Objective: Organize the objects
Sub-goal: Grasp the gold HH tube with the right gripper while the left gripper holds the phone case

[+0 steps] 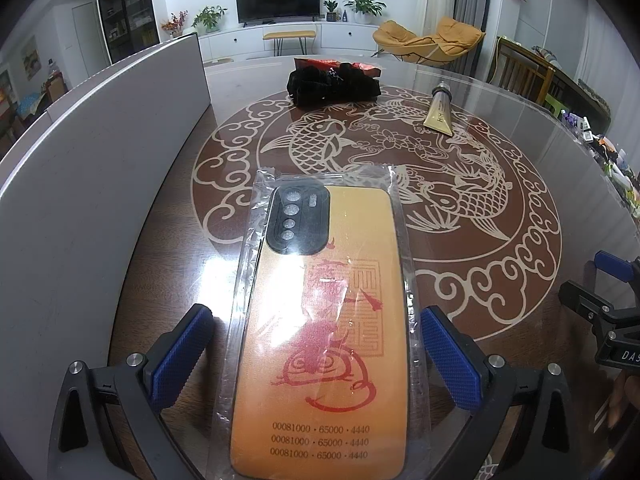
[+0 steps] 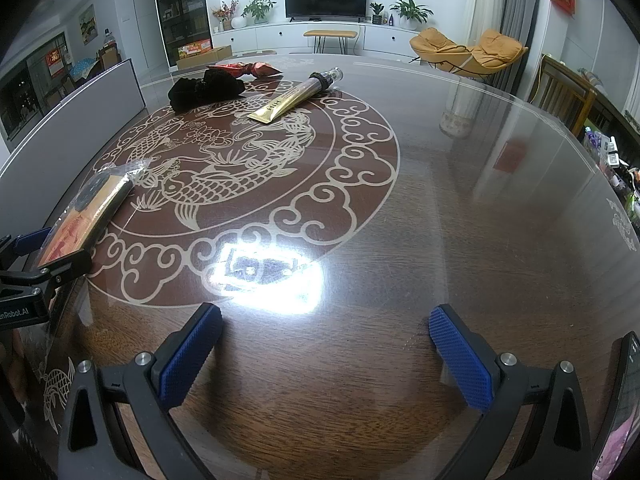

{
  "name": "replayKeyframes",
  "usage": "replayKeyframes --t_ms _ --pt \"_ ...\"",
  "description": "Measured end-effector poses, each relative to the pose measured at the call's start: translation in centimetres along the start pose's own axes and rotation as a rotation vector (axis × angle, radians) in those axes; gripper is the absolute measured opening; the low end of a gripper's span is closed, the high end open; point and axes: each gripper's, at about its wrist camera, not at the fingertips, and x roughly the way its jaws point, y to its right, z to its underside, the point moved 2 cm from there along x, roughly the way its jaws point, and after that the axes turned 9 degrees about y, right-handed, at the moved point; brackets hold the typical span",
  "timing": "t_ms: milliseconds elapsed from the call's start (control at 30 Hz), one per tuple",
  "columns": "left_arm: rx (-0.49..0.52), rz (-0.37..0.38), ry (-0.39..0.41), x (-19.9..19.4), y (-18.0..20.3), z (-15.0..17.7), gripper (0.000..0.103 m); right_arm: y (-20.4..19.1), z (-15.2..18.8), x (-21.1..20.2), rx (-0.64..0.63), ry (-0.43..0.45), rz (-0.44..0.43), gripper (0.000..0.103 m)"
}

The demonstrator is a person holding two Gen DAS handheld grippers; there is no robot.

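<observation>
An orange phone case [image 1: 320, 320] with red print and a black camera block lies in a clear plastic sleeve on the glass table top [image 2: 460, 208]. It sits between the fingers of my left gripper [image 1: 318, 360], which stands open, its blue pads [image 1: 182, 356] apart from the sleeve's edges. In the right wrist view the case [image 2: 96, 204] shows at the far left. My right gripper [image 2: 324, 360] is open over bare table with nothing between its fingers. Farther back lie a gold tube [image 1: 438, 110], a black fabric bundle [image 1: 332, 86] and a red wrapper [image 1: 332, 63].
A grey-white panel [image 1: 100, 168] stands along the table's left side. A dark phone [image 2: 620, 408] leans in at the lower right of the right wrist view. The round table carries a fish pattern [image 2: 224, 184] under glass. Chairs and clutter line the right edge.
</observation>
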Motion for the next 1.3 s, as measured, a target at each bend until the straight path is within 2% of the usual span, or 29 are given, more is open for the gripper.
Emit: replayKeyframes --t_ms 333,433,533,633,767,867,933,967,1000,1033,1167,1300 --pt "0.000 0.000 0.001 0.0 0.0 0.0 0.103 0.1 0.0 0.1 0.001 -0.002 -0.004 0.103" --pt "-0.001 0.000 0.001 0.0 0.0 0.0 0.103 0.1 -1.0 1.0 -0.015 -0.027 -0.020 0.103" --pt "0.000 0.000 0.001 0.1 0.0 0.0 0.103 -0.1 -3.9 3.5 0.018 -0.062 -0.044 0.103" --pt "0.000 0.000 0.002 0.1 0.0 0.0 0.103 -0.9 -8.2 7.3 0.083 -0.057 -0.078 0.103" --pt "0.000 0.000 0.002 0.1 0.0 0.0 0.103 -2.7 -13.3 12.9 0.088 -0.060 0.008 0.103" --pt "0.000 0.000 0.002 0.1 0.0 0.0 0.103 -4.1 -15.8 15.6 0.079 -0.078 0.057 0.103" --pt "0.000 0.001 0.002 0.1 0.0 0.0 0.103 -4.7 -16.8 16.2 0.066 -0.064 0.062 0.087" --pt "0.000 0.000 0.002 0.1 0.0 0.0 0.103 -4.8 -17.1 15.9 0.061 -0.043 0.056 0.054" --pt "0.000 0.000 0.002 0.1 0.0 0.0 0.103 -4.8 -17.3 15.6 0.054 -0.027 0.065 0.034" --pt "0.001 0.000 0.002 0.1 0.0 0.0 0.103 -4.7 -17.2 15.3 0.062 -0.025 0.053 0.029" --pt "0.000 0.000 0.002 0.1 0.0 0.0 0.103 -4.7 -15.0 13.2 0.016 0.027 0.033 0.028" --pt "0.000 0.001 0.003 0.1 0.0 0.0 0.103 -4.5 -11.0 9.2 -0.014 0.030 -0.019 0.029"
